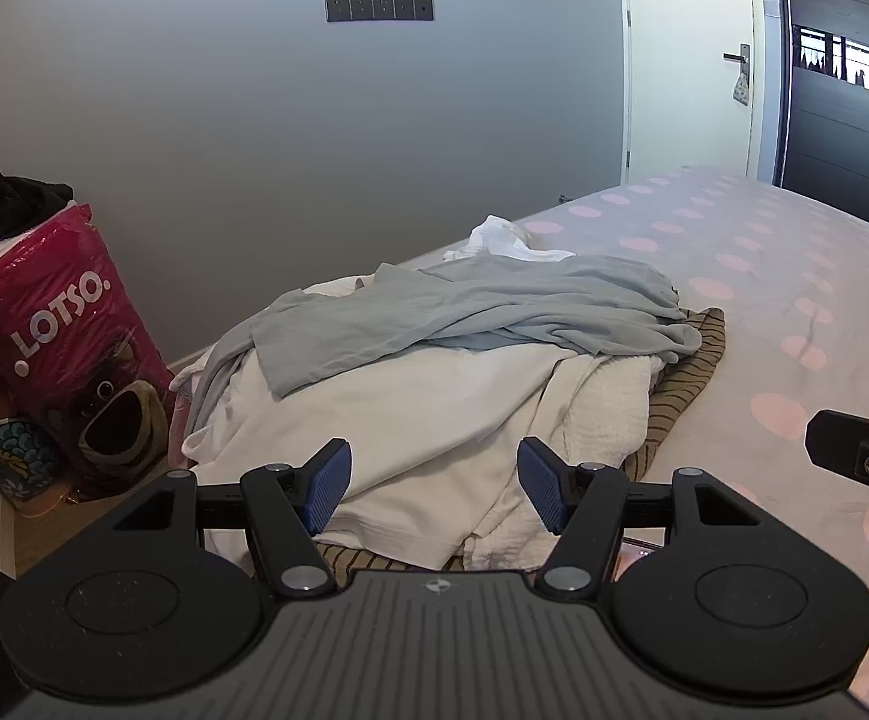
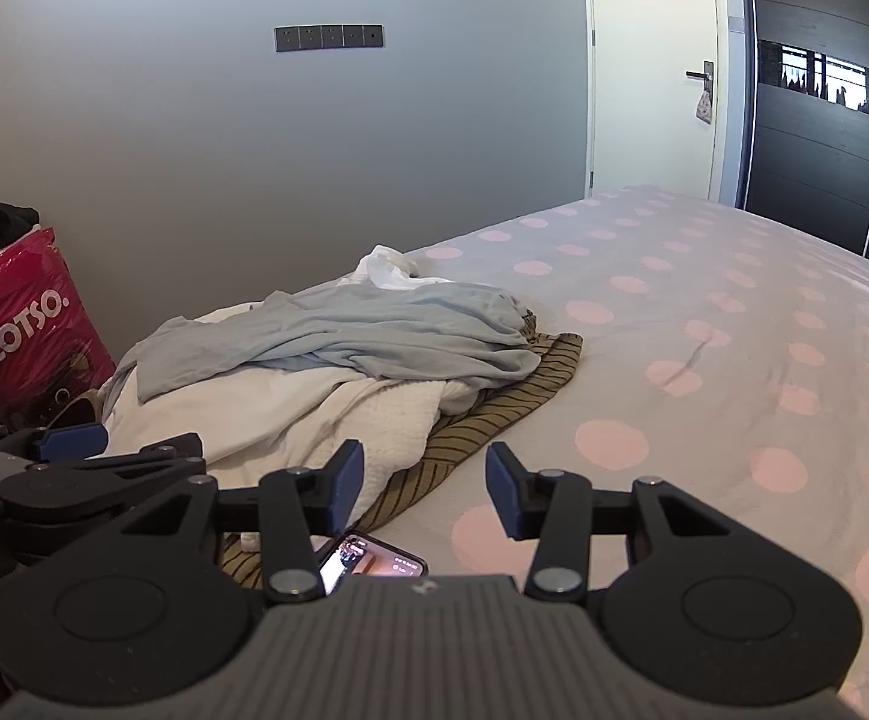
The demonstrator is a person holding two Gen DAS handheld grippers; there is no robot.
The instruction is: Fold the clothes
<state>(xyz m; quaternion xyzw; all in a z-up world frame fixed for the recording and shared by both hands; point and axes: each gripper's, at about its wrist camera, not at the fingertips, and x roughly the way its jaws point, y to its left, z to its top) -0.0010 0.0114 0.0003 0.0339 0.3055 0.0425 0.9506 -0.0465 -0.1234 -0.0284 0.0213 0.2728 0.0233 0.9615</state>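
Clothes pile (image 1: 434,360) on bed (image 1: 764,276), left side

soft cloth clothes (image 1: 434,324), glossy plastic bag (image 1: 56,312)

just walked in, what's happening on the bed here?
A person holds a two-finger tool in each hand over a bed with a polka-dot sheet. Both the left tool and the right tool are open and hold nothing. Ahead lies an unfolded pile of clothes: a light blue garment on top, white pieces under it, a striped olive one at the bottom. A phone with its screen lit lies on the bed near the right tool. No folding has started.
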